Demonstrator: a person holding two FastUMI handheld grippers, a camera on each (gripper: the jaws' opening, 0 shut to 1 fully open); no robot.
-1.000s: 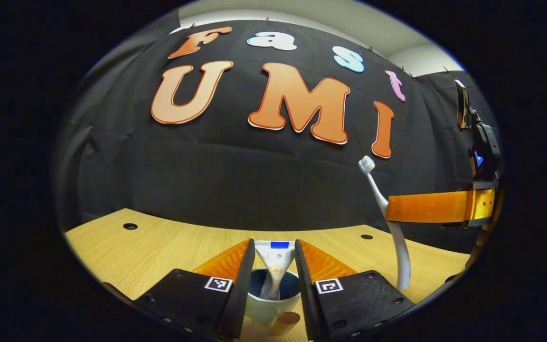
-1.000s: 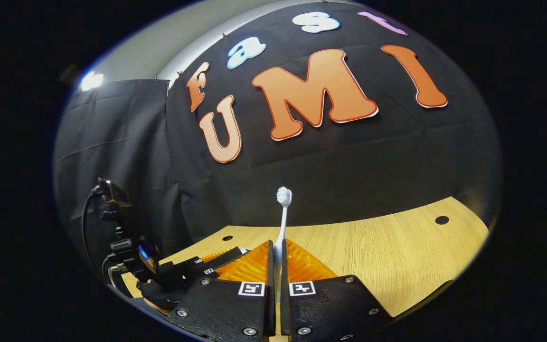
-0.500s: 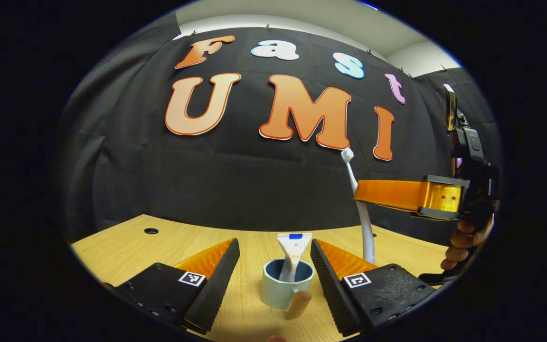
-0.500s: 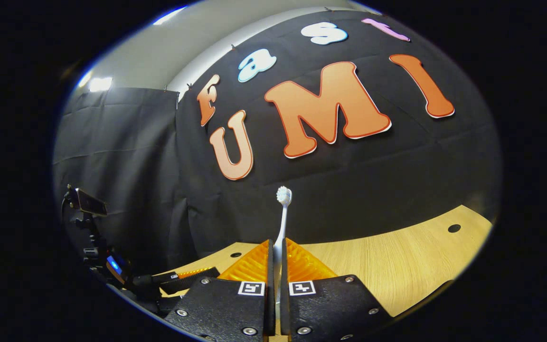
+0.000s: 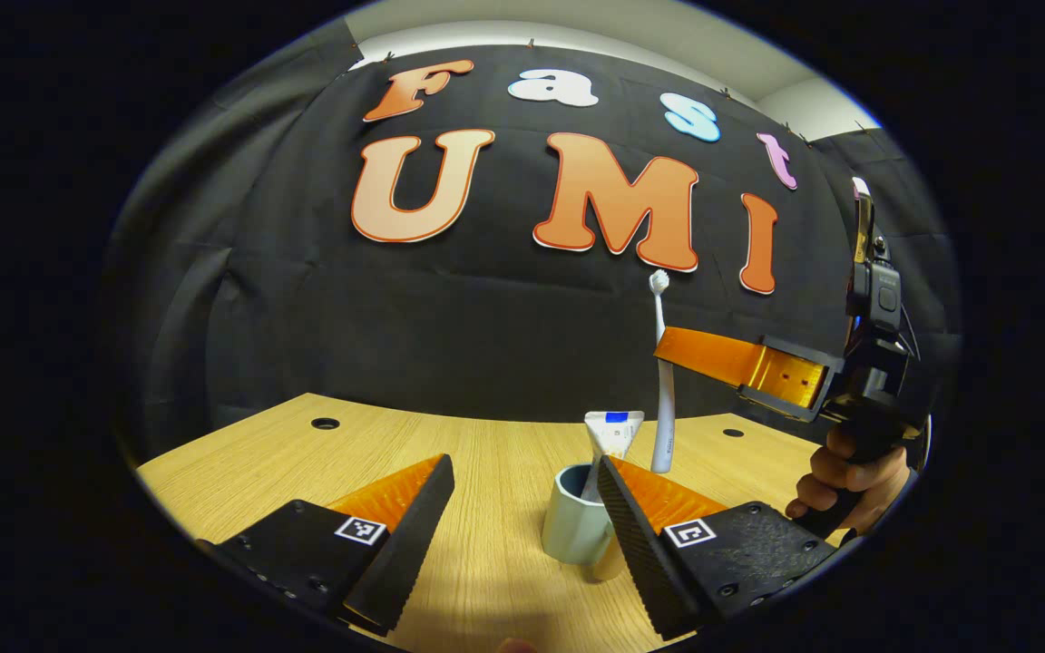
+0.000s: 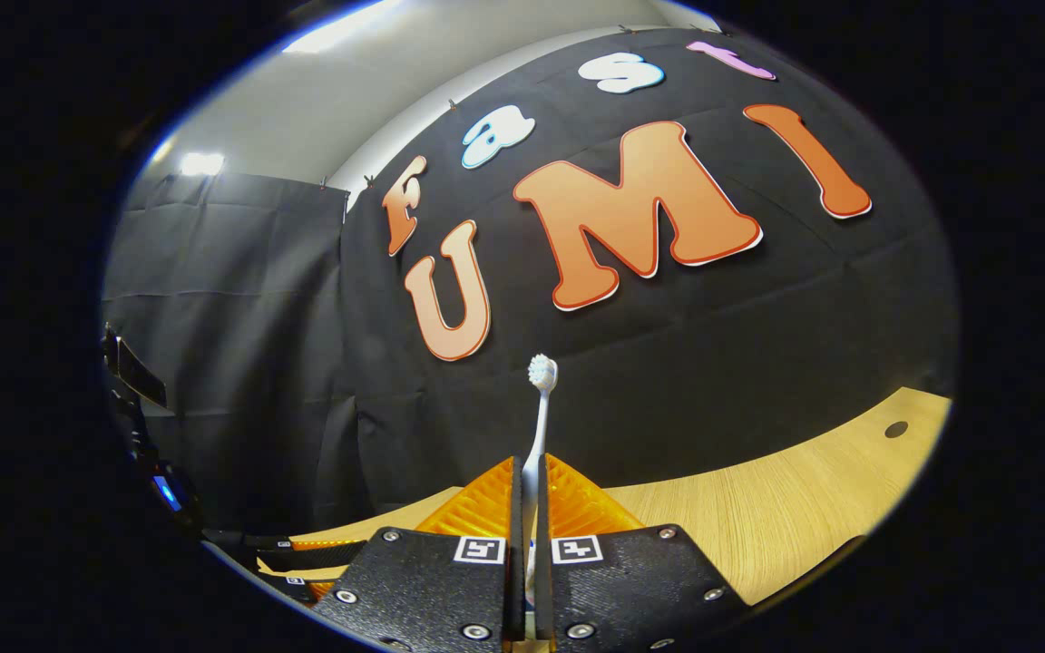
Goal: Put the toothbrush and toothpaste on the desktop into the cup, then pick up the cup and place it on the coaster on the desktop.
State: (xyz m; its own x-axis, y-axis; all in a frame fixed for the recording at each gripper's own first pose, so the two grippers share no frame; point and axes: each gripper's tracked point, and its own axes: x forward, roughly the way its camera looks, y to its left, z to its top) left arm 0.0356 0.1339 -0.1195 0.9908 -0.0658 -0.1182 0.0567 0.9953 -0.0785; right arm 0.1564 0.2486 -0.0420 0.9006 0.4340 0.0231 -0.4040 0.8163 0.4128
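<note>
Pale wooden desktop (image 5: 259,453) against black cloth wall, toothpaste tube (image 5: 611,433) standing in light blue cup (image 5: 574,526), left gripper (image 5: 522,517) spread wide around the cup, right gripper (image 6: 527,535) clamping upright white toothbrush (image 6: 540,408), hand (image 5: 844,481) at far right.

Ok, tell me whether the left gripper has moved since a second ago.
Yes. The left gripper opened and backed away from the cup, leaving the toothpaste inside.
</note>
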